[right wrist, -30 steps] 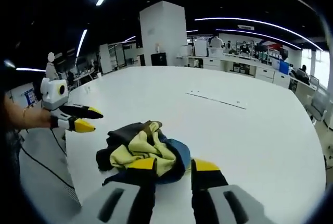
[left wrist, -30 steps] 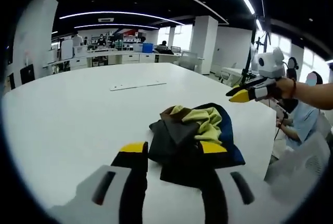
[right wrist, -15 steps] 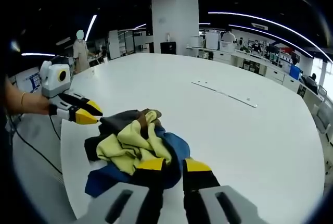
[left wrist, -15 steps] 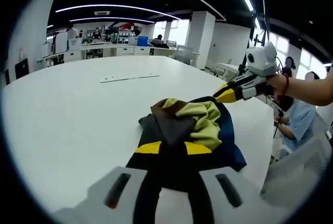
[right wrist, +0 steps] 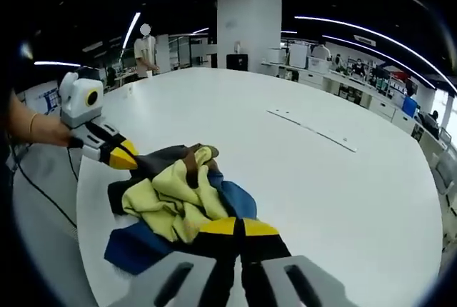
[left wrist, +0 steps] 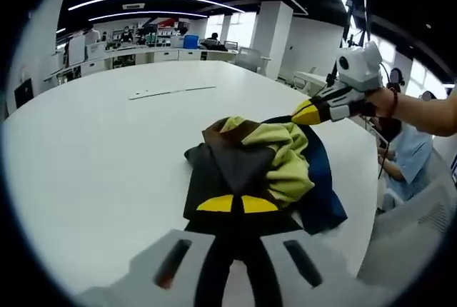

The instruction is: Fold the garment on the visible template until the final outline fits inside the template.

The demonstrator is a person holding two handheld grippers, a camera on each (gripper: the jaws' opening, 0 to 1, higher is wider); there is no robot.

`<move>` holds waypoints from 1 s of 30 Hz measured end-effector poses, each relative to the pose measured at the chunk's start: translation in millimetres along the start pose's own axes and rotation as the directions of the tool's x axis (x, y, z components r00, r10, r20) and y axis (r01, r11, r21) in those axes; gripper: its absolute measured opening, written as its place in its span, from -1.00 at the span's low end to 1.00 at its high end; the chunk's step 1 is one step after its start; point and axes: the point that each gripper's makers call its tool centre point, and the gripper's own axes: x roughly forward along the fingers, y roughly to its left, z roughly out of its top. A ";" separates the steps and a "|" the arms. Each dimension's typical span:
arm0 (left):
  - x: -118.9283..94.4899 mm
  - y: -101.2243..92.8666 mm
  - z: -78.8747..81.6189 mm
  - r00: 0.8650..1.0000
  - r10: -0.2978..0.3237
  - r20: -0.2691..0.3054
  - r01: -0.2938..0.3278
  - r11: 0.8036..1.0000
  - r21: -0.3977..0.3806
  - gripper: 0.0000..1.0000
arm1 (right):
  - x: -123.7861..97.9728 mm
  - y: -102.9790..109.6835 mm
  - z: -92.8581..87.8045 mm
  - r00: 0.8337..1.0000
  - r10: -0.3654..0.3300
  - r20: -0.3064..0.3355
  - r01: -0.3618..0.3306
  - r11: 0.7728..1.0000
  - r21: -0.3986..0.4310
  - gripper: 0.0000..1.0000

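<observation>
A: What is different from a second ago?

B: Both claws have closed. The left claw [left wrist: 238, 204] was spread beside the garment [left wrist: 260, 168]; now its tips are pressed together on the dark cloth at the near edge. The right claw [right wrist: 239, 228] also pinches the garment [right wrist: 175, 193], at the opposite edge.

A: So the folding can begin?

B: I think first comes lifting and spreading. The garment lies crumpled on the white counter [left wrist: 93, 157], between the two claws. Farther away lies a thin strip [left wrist: 171, 92].
</observation>
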 end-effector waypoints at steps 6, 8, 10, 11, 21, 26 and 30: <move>-10.0 2.3 12.7 1.000 -0.004 0.022 0.004 1.000 -0.012 -1.00 | -7.9 -5.9 6.6 1.000 -0.017 0.014 0.017 1.000 -0.013 -1.00; -13.4 3.3 18.7 0.999 0.000 0.034 0.000 1.000 -0.007 -1.00 | -11.2 -7.4 11.0 0.999 -0.022 0.024 0.022 1.000 -0.021 -1.00; -17.7 5.9 28.3 0.999 0.008 0.052 -0.008 1.000 -0.002 -1.00 | -15.1 -8.7 15.8 0.999 -0.028 0.033 0.029 0.999 -0.032 -1.00; -20.7 7.9 35.1 0.998 0.018 0.065 -0.018 1.000 0.003 -1.00 | -17.4 -10.4 19.1 0.999 -0.036 0.038 0.037 0.999 -0.037 -1.00; -40.8 38.2 83.3 0.980 0.117 0.162 -0.117 0.993 -0.008 -1.00 | -34.7 -24.9 41.8 0.992 -0.091 0.081 0.095 0.995 -0.042 -1.00; -41.9 55.6 97.4 0.970 0.164 0.182 -0.159 0.986 -0.039 -1.00 | -42.1 -36.5 50.8 0.989 -0.114 0.093 0.118 0.992 -0.040 -1.00; -37.9 62.1 113.9 0.960 0.181 0.213 -0.171 0.983 -0.062 -1.00 | -48.3 -52.3 57.3 0.984 -0.147 0.098 0.151 0.988 -0.028 -1.00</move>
